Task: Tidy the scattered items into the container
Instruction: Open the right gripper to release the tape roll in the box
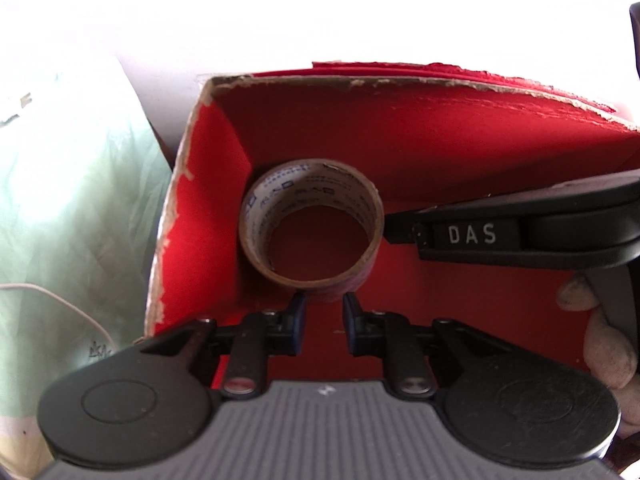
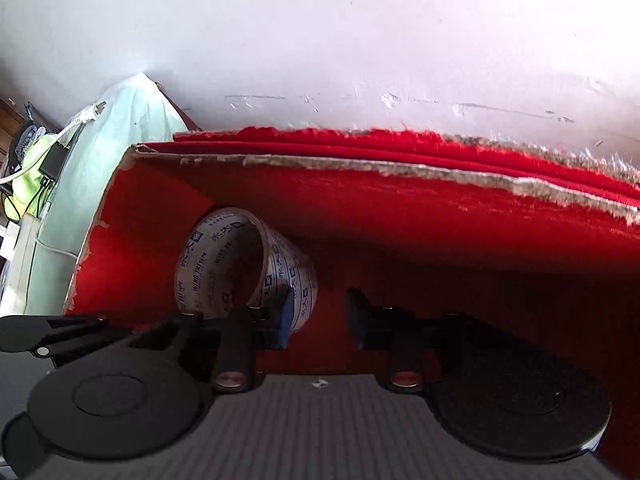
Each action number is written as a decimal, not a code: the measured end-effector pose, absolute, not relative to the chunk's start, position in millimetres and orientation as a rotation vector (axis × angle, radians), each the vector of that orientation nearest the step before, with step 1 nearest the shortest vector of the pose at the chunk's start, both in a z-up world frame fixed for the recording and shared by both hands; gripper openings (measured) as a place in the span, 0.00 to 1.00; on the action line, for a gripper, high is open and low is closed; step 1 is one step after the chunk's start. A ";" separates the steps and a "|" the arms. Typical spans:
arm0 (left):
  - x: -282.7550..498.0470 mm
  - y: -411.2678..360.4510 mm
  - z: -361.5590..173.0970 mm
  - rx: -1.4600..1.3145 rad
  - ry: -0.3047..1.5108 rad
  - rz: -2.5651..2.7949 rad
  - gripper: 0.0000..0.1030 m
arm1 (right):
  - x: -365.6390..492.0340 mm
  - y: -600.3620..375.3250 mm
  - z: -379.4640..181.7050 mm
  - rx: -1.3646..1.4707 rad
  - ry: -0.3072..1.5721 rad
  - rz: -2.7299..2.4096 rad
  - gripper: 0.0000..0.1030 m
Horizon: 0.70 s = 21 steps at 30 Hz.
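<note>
Nearest the lens: left gripper point(image 1: 324, 304), hanging low inside the red box point(image 1: 440, 140), fingers a narrow slit apart, only red floor showing in the gap, clamped on nothing. Just beyond those tips: tape roll point(image 1: 260, 216), already in the container, propped on its rim near the far-left corner, hole turned toward the near side, seemingly leaning on the far wall, hence not rolling. Close enough to the left fingertips that touching cannot be ruled out, yet no pad pressing on either side of it. To the right of the roll: right gripper point(image 2: 320, 312), also down inside the box, jaws somewhat wider apart, nothing between them; left finger crossing in front of the roll's right edge in its own view, contact there impossible to tell. Judged from this: roll delivered, both tools free for the next item. Around them, torn cardboard rim, walls high enough to keep the roll in. Farther left, outside the box, pale green cloth point(image 1: 72, 180) with a white cable point(image 1: 60, 296) across it; behind, white wall point(image 2: 320, 40).
</note>
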<state>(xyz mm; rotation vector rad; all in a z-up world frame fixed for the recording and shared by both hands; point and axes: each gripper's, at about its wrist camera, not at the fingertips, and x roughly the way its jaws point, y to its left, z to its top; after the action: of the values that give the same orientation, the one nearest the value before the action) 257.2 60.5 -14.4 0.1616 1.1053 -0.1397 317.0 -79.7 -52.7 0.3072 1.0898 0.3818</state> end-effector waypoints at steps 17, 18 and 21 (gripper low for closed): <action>231.1 52.8 -0.6 0.187 0.897 -0.057 0.47 | 256.9 -117.1 -2.8 0.335 0.991 0.349 0.35; 225.6 51.5 3.4 0.183 0.888 -0.053 0.47 | 252.6 -118.9 -1.8 0.339 0.986 0.340 0.36; 216.5 50.6 4.0 0.158 0.849 -0.036 0.47 | 237.5 -118.9 0.5 0.300 0.958 0.273 0.45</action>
<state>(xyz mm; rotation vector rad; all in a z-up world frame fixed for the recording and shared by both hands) 216.5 50.6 4.0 0.1580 0.8488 -0.0360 237.5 -118.9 0.5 0.3001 0.9579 0.2728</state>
